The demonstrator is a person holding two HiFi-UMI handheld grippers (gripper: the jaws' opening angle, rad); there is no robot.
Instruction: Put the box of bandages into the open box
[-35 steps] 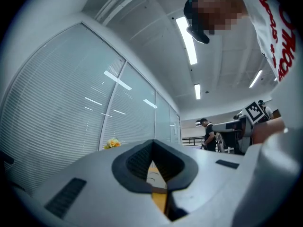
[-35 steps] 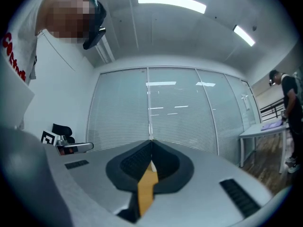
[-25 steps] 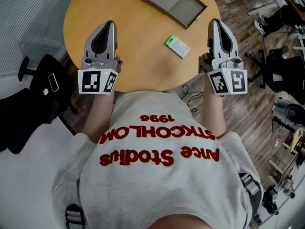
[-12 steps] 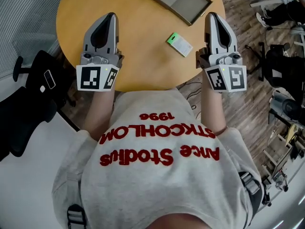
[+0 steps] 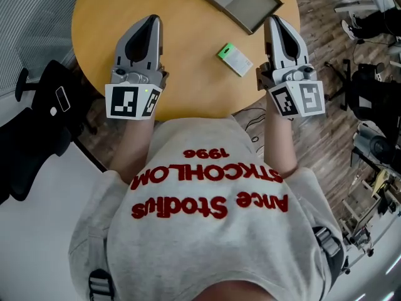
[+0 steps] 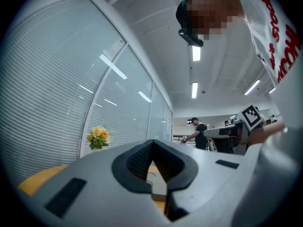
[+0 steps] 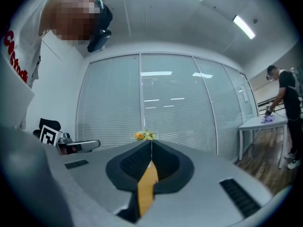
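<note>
The box of bandages (image 5: 235, 59), small and white with a green end, lies flat on the round wooden table (image 5: 188, 74). The open box (image 5: 235, 0), flat and grey, sits at the table's far edge, partly cut off by the frame. My left gripper (image 5: 152, 19) (image 6: 152, 142) hovers over the table's left part, shut and empty, well left of the bandage box. At the table's right edge my right gripper (image 5: 273, 20) (image 7: 151, 141) is also shut on nothing, just right of the bandage box. Neither gripper view shows either box.
A black office chair (image 5: 37, 124) stands left of the table. Wood floor with cables and equipment (image 5: 369, 105) lies to the right. A glass wall with blinds (image 7: 142, 103) and a bunch of flowers (image 6: 97, 137) are beyond. A person (image 7: 284, 103) stands at a white table.
Both grippers have edged a little forward over the table, the left also slightly to the right. Both stay shut; the bandage box has not moved.
</note>
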